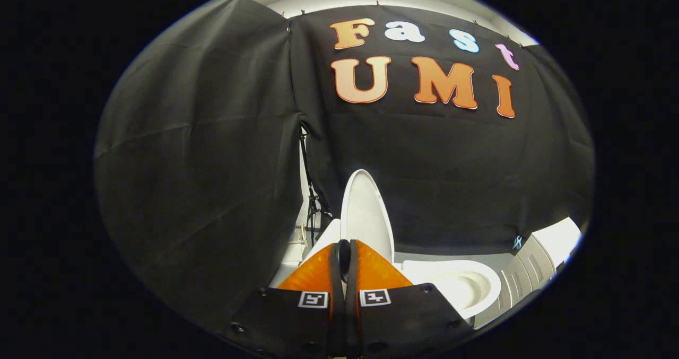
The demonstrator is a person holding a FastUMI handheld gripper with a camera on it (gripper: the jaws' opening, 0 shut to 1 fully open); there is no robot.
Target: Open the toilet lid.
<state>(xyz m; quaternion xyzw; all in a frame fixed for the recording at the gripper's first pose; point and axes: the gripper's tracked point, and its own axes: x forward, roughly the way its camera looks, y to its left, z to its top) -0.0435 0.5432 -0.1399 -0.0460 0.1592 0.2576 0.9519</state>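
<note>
Black cloth (212, 136) covered the booth walls on all sides, with a gap at the corner seam where a thin dark stand (310, 189) and some cable showed against a pale floor. Gripper view: the gripper (344, 253) sat low in front, its two orange fingers (379, 269) pressed together with no gap, nothing pinched between them; each finger base carried a small square marker. Just beyond the fingertips stood the toilet lid (363, 210), white, raised upright, long axis vertical, rounded end pointing up, its inner face turned toward the bowl side. Lid looked seen partly edge-on, so narrow. To the right of the fingers lay the toilet bowl (461, 287), white, open, rim and seat exposed. Farther right, a white ribbed unit (530, 271) stood near the bowl against the cloth. Whether the fingertips touched the lid could not be told.
</note>
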